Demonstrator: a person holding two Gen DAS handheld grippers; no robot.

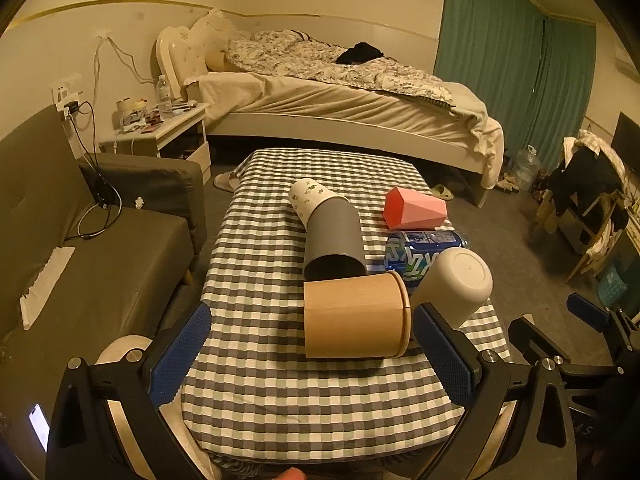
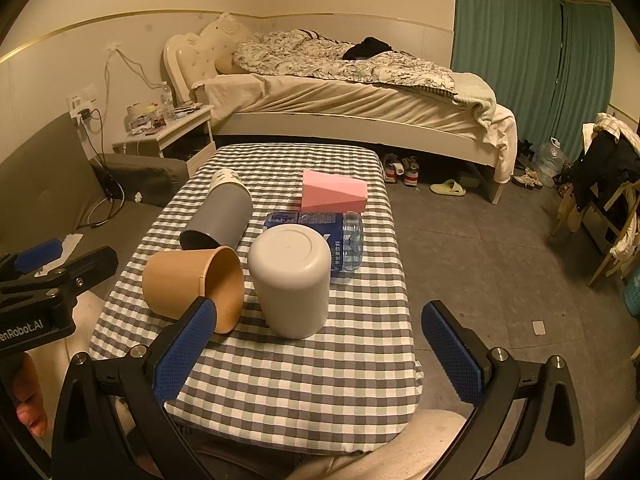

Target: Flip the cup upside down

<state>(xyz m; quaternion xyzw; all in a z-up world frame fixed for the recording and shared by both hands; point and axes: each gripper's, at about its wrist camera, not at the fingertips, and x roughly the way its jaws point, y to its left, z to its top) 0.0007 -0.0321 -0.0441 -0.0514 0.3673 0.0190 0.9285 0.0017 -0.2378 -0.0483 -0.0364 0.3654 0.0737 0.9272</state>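
Observation:
A white cup point(image 2: 292, 280) stands upside down on the checked table point(image 2: 304, 384), base up; it also shows in the left wrist view point(image 1: 454, 282). A tan cup point(image 1: 354, 314) lies on its side just left of it point(image 2: 192, 286). A grey cup point(image 1: 334, 240) lies on its side behind, with a patterned white cup point(image 1: 310, 198) beyond it. My left gripper point(image 1: 312, 354) is open and empty, in front of the tan cup. My right gripper point(image 2: 318, 346) is open and empty, its fingers apart just in front of the white cup.
A blue-labelled water bottle point(image 2: 320, 240) lies behind the white cup, and a pink faceted cup point(image 2: 334, 196) lies further back. A grey sofa point(image 1: 88, 248) is to the left. A bed point(image 1: 340, 96) and nightstand point(image 1: 160, 128) stand beyond the table. A chair with clothes point(image 2: 600, 184) is at right.

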